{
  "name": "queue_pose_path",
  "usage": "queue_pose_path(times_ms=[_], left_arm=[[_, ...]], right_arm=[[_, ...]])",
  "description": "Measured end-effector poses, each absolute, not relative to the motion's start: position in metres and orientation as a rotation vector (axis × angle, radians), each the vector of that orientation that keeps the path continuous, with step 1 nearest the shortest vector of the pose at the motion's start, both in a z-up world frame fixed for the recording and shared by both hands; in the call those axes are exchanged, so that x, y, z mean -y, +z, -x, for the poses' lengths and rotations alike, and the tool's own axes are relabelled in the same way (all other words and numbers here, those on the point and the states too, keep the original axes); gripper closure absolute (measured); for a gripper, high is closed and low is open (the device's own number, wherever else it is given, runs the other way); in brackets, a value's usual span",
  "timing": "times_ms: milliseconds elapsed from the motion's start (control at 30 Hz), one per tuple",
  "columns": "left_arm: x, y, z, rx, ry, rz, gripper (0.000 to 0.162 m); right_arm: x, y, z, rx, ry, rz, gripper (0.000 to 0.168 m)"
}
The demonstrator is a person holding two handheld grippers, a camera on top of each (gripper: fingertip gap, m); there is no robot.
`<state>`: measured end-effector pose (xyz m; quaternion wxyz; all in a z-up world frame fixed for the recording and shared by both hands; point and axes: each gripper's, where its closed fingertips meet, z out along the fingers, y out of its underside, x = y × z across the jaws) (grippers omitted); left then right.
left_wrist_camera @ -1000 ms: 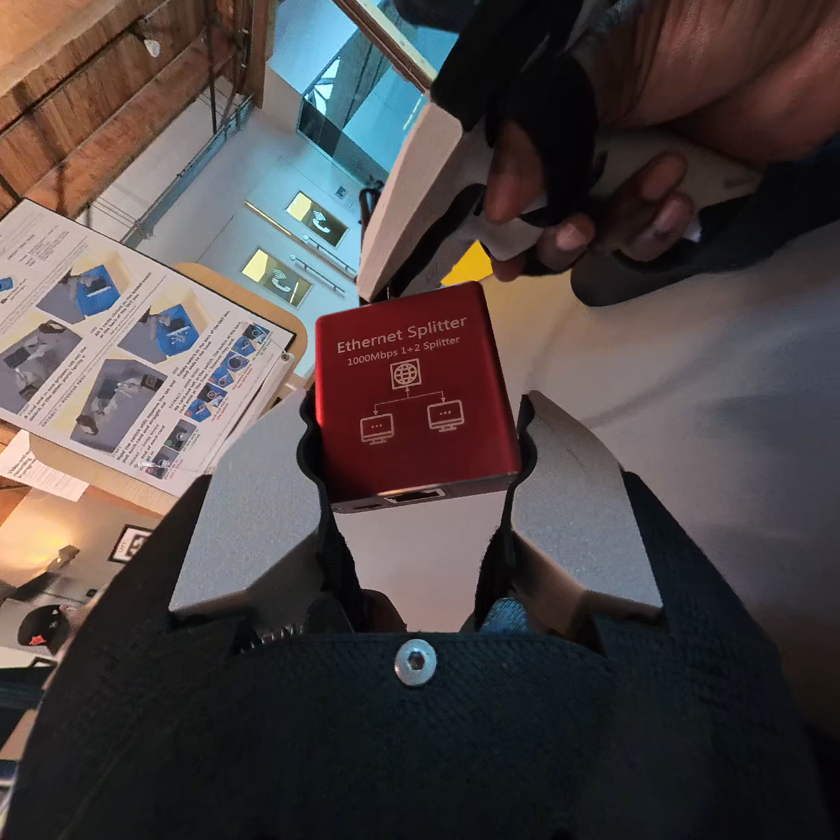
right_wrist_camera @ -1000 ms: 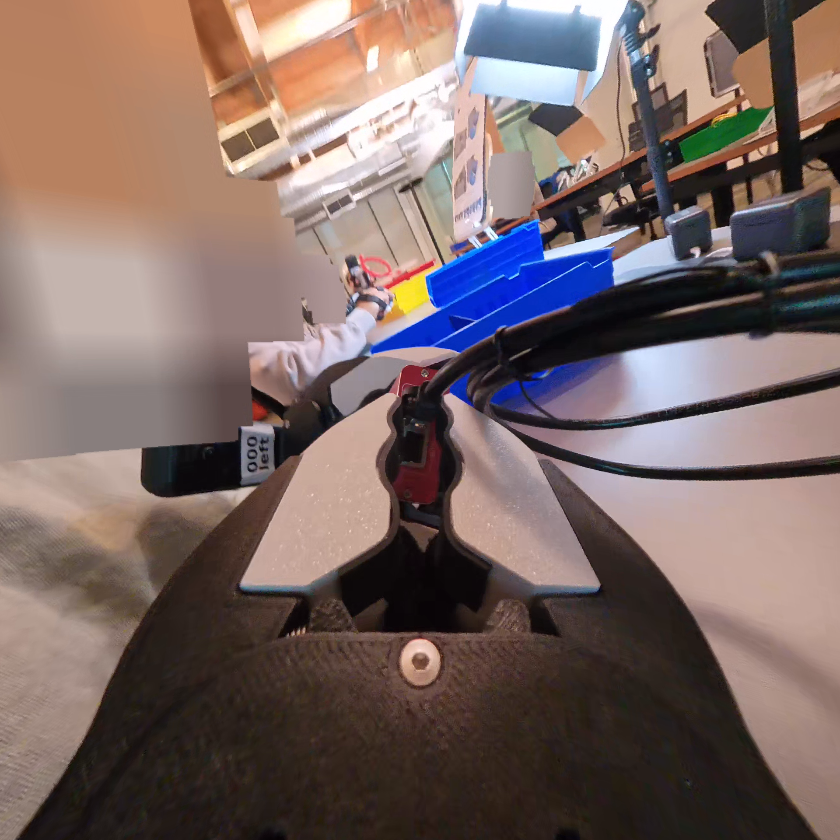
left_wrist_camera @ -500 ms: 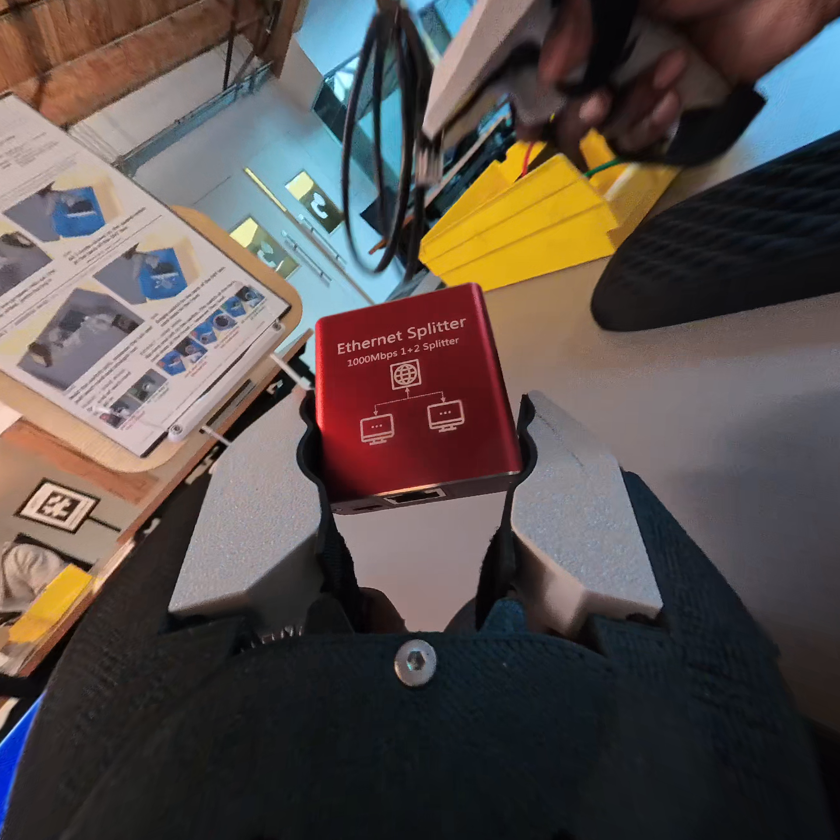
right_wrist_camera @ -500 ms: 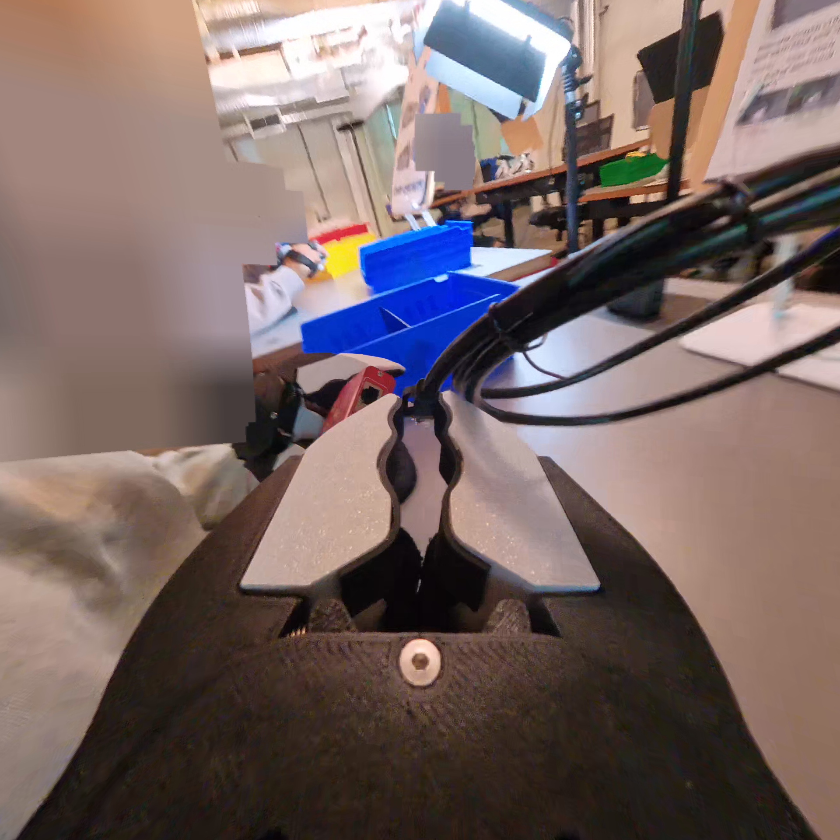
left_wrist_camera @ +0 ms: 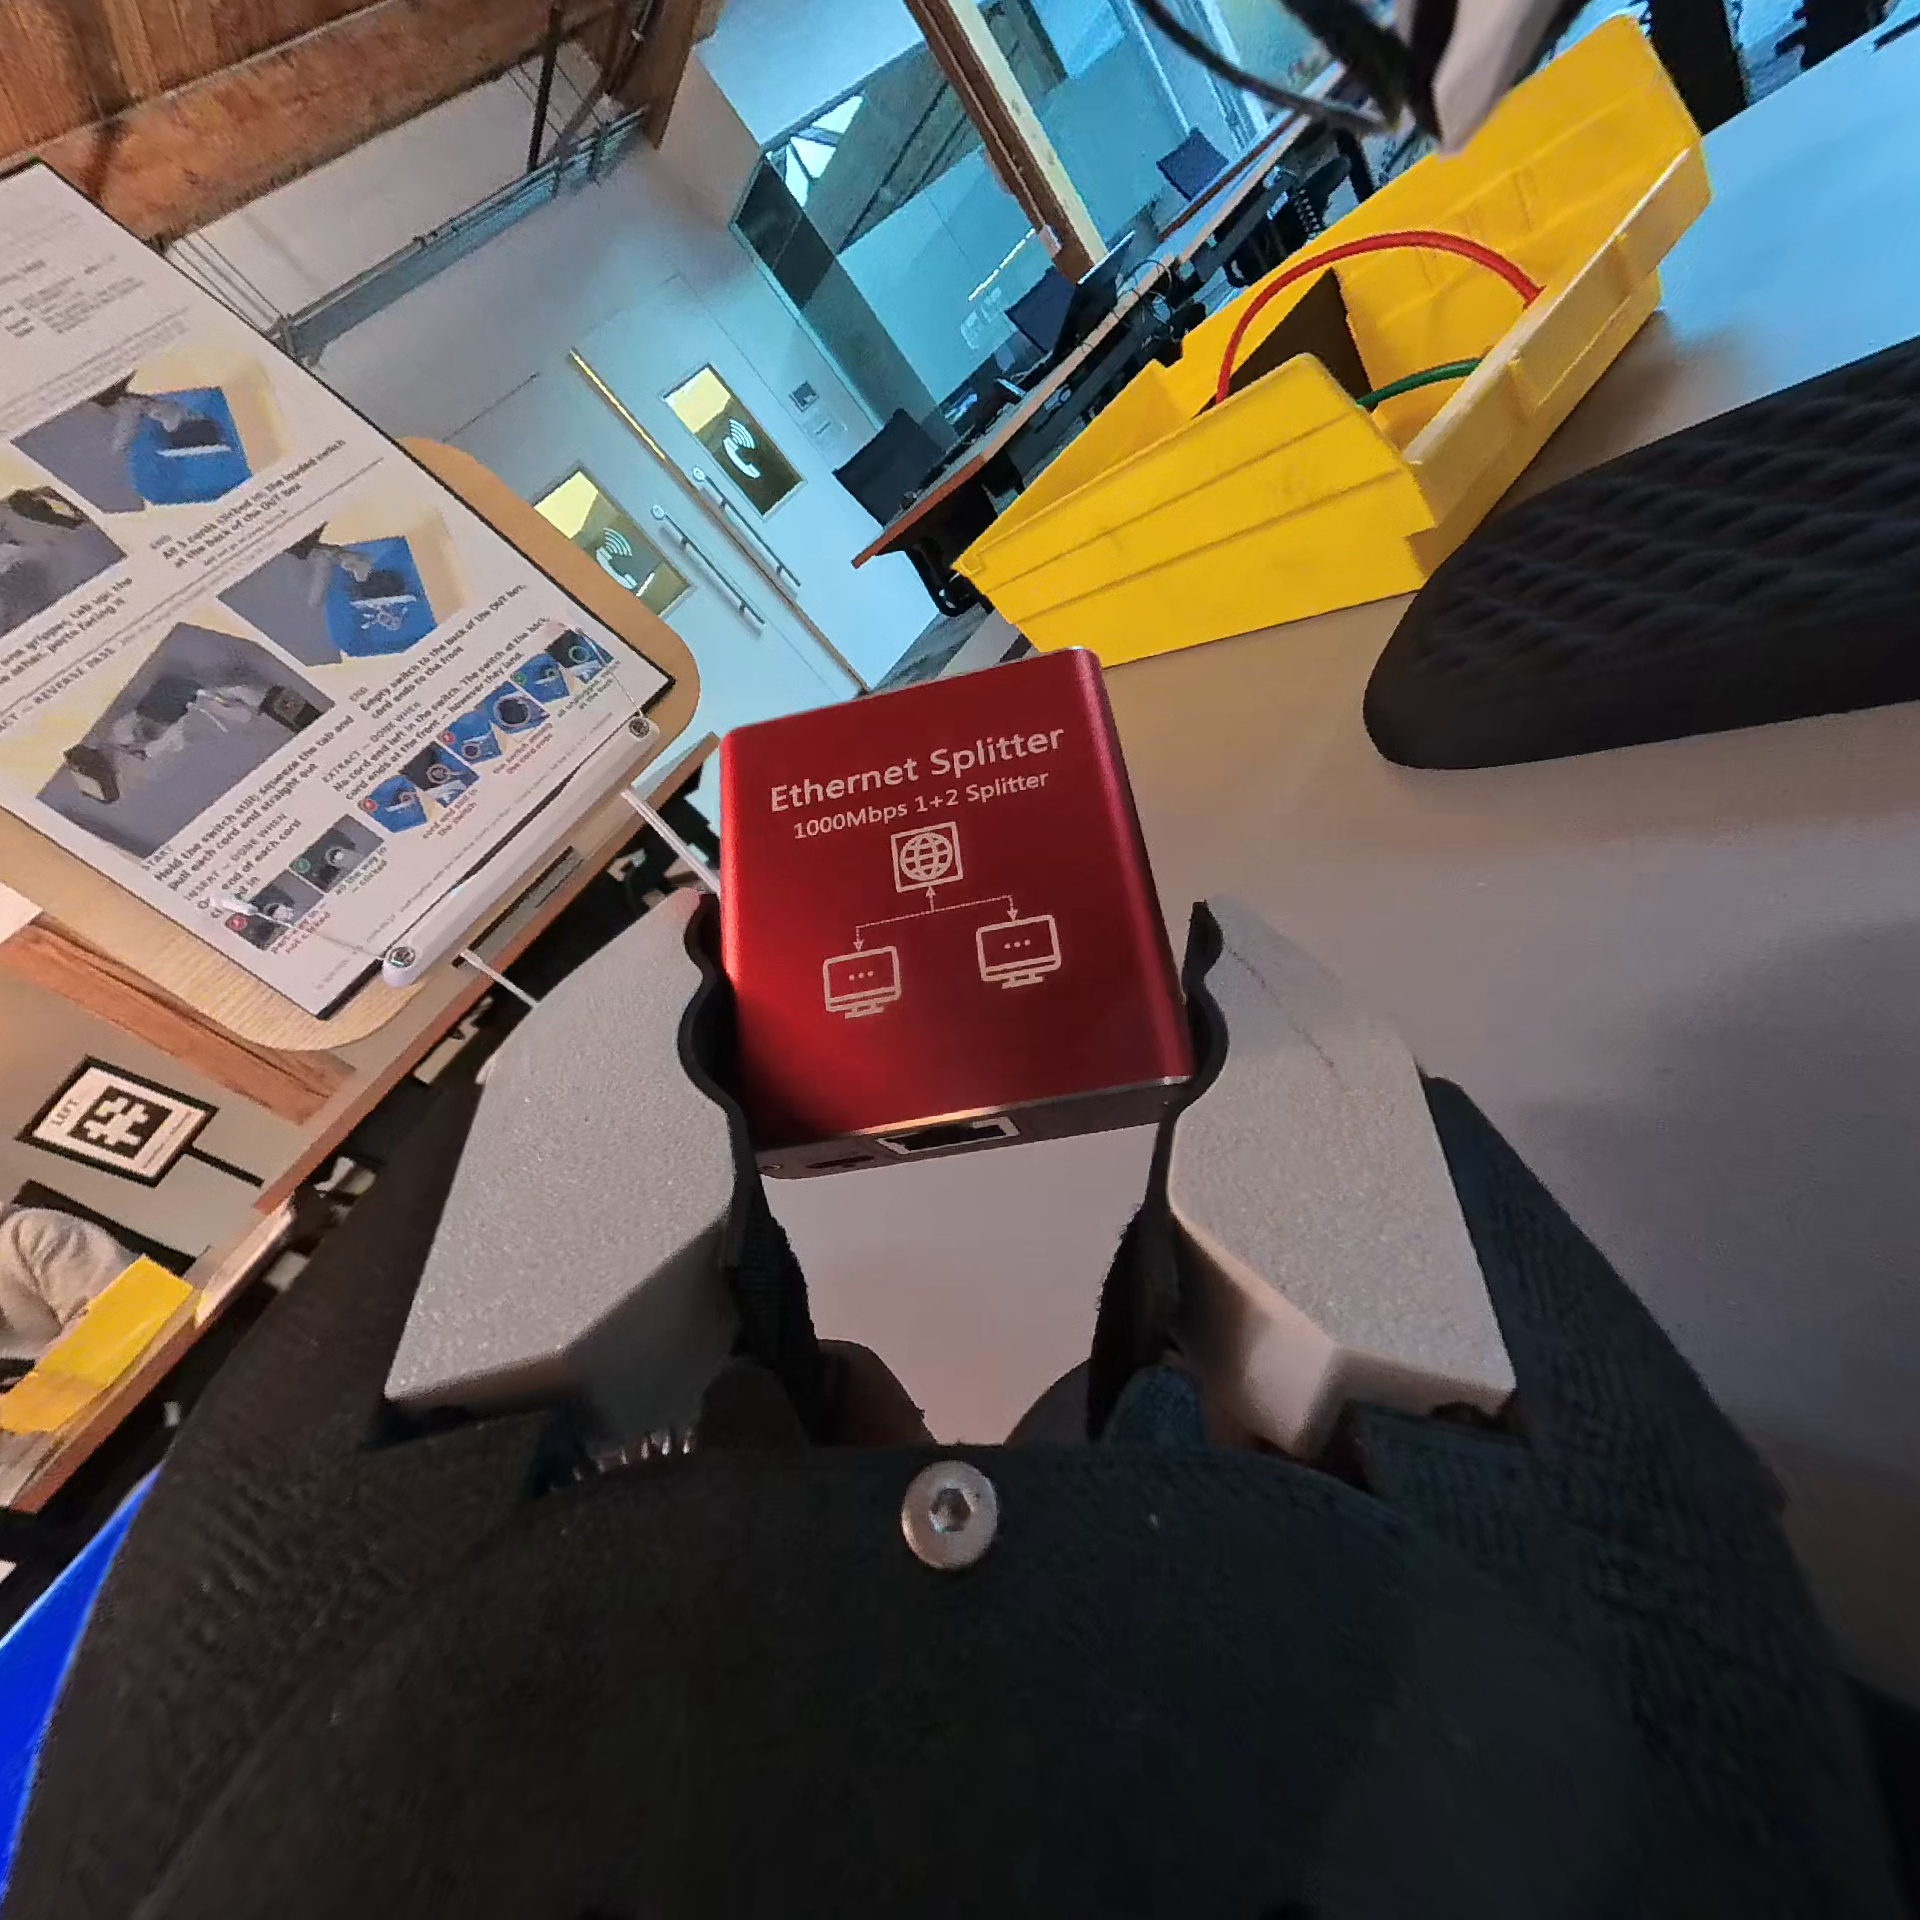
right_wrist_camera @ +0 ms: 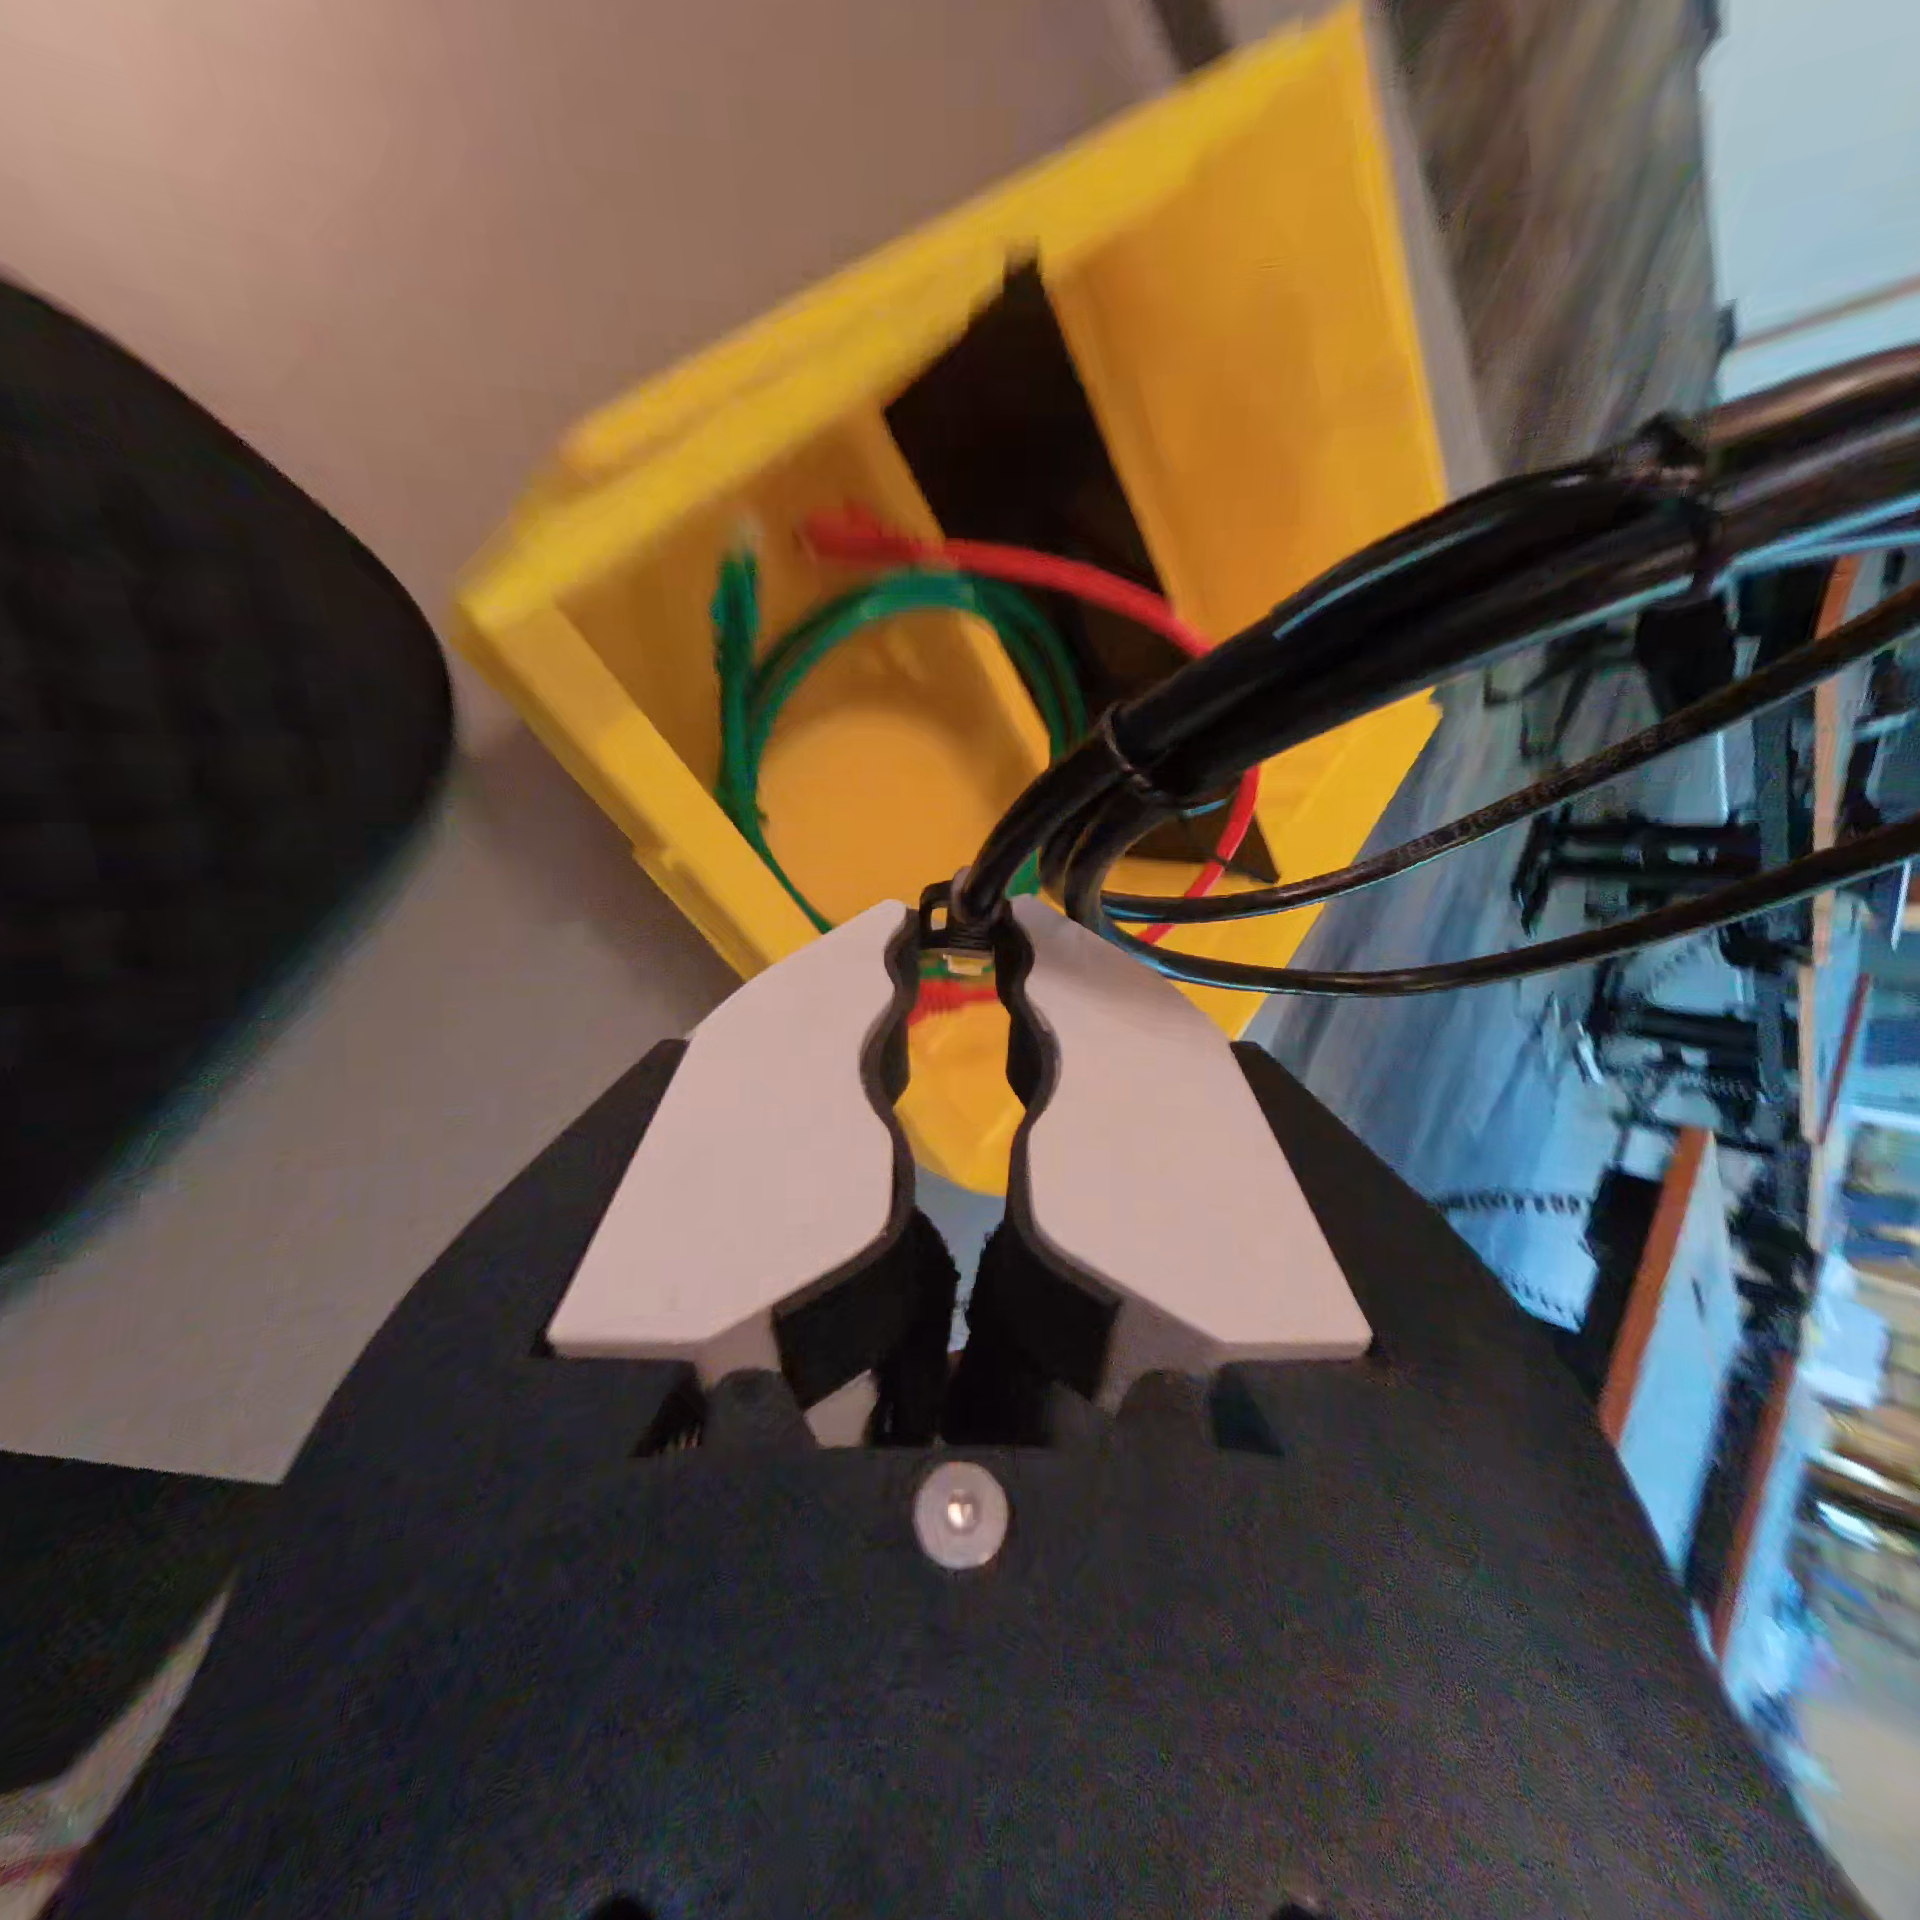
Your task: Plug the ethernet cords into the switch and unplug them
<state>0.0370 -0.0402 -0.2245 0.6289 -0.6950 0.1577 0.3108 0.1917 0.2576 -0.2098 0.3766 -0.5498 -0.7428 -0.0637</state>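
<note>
A red metal switch (left_wrist_camera: 935,883) sits clamped between the grey fingers of my left gripper (left_wrist_camera: 951,920), above the grey table. The port on its near face is empty; its far end is hidden. My right gripper (right_wrist_camera: 958,927) is shut on the plug of a black ethernet cord (right_wrist_camera: 1351,613), and the tied black bundle runs off to the upper right. It hangs over a yellow bin (right_wrist_camera: 623,665) that holds a green cord (right_wrist_camera: 748,707) and a red cord (right_wrist_camera: 1039,566). In the left wrist view only a grey edge of the right gripper (left_wrist_camera: 1465,62) shows at the top.
The yellow bin (left_wrist_camera: 1195,520) stands on the table beyond the switch. A black textured mat (left_wrist_camera: 1662,582) lies to its right and also shows in the right wrist view (right_wrist_camera: 156,727). An instruction board (left_wrist_camera: 260,623) stands at the left. A blue bin corner (left_wrist_camera: 42,1683) shows at lower left.
The right gripper pulled the black cord's plug away from the switch and swung up and over the yellow bin. The left gripper kept hold of the switch.
</note>
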Motion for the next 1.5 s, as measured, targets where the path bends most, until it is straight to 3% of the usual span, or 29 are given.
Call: queue_pose_path(times_ms=[133, 233, 533, 700, 867, 1000, 1133, 1367, 1500], left_arm=[[0.041, -0.226, -0.036, -0.350, 0.703, 1.602, 0.078], [0.041, -0.226, -0.035, -0.338, 0.690, 1.604, 0.078], [0.039, -0.228, -0.036, -0.331, 0.649, 1.615, 0.078], [0.038, -0.227, -0.038, -0.347, 0.649, 1.598, 0.078], [0.037, -0.229, -0.043, -0.391, 0.673, 1.596, 0.078], [0.035, -0.233, -0.047, -0.442, 0.701, 1.602, 0.078], [0.034, -0.235, -0.051, -0.479, 0.720, 1.598, 0.078], [0.042, -0.209, -0.058, -0.390, 0.586, 1.437, 0.078], [0.046, -0.208, -0.032, -0.247, 0.621, 1.455, 0.093]], right_arm=[[-0.273, -0.257, -0.194, 2.048, -0.243, 1.515, 0.154], [-0.263, -0.278, -0.181, 2.104, -0.014, 1.594, 0.152], [-0.242, -0.230, -0.141, 1.784, 0.626, 1.554, 0.118], [-0.134, -0.180, -0.103, 1.702, 1.447, 1.322, 0.092], [0.010, -0.211, -0.093, 2.140, 1.833, 1.096, 0.076], [0.055, -0.207, -0.068, 2.095, 2.147, 1.199, 0.100], [0.071, -0.218, -0.061, 2.225, 2.077, 1.173, 0.134], [0.034, -0.190, -0.058, 2.039, 1.887, 0.989, 0.141], [-0.067, -0.143, -0.053, 1.791, 1.574, 1.050, 0.141]])
